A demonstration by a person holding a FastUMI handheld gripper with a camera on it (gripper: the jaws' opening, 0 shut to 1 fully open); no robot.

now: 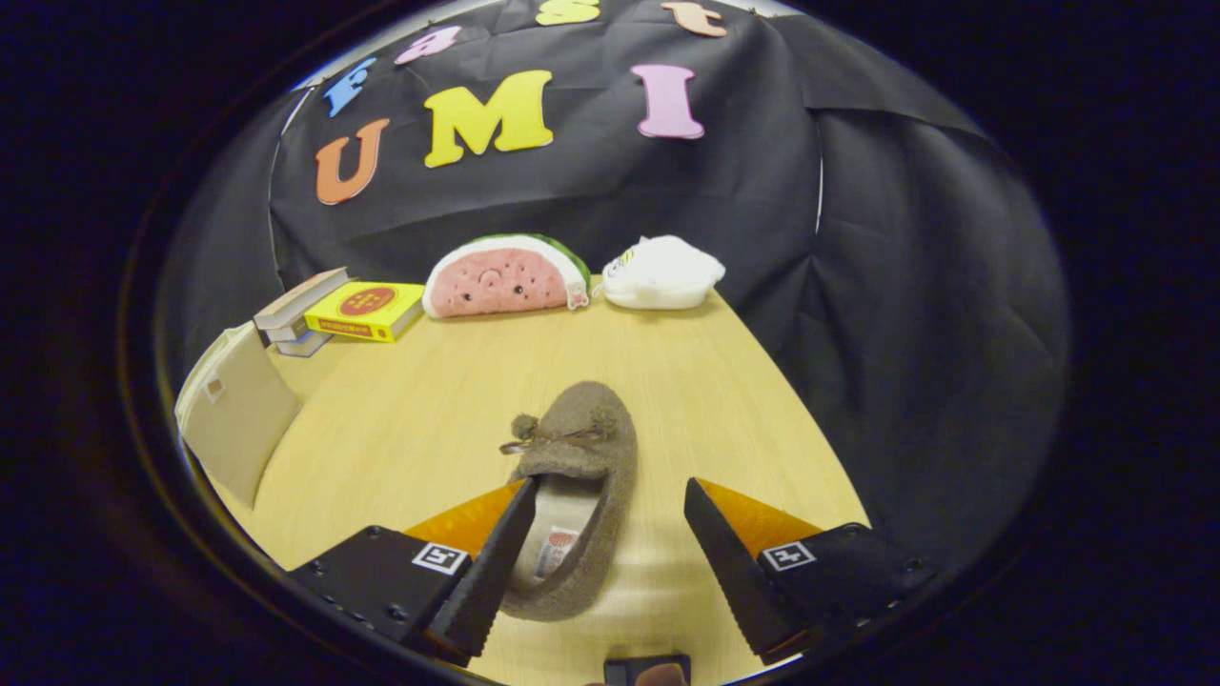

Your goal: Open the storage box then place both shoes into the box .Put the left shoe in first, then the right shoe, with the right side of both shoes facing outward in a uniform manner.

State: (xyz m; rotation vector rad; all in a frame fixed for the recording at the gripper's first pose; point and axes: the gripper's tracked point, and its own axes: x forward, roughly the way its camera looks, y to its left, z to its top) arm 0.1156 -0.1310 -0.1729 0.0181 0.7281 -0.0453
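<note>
Where the pale wooden counter (429,419) reaches the left of the frame, a beige box-like object with a flat lid (233,419) sits at its edge, partly cut off. Just behind it, at upper left, a small stack of grey books (295,310) lies beside a yellow book with a red round mark on its cover (367,310). Toward the upper middle, a pink plush watermelon slice with a green rind (500,276) leans against the black cloth wall, and right of it lies a white soft bundle (662,273), the two nearly touching. In the lower middle, a grey-brown felt slipper with a small bow and pompoms (577,476) rests on the counter, toe pointing away and its pale lining showing at the heel. The tongs (605,505) stand wide open: the left finger (496,562) overlaps the slipper's left rim near the heel opening, while the right finger (729,562) is apart from the slipper, bare counter between them.
</note>
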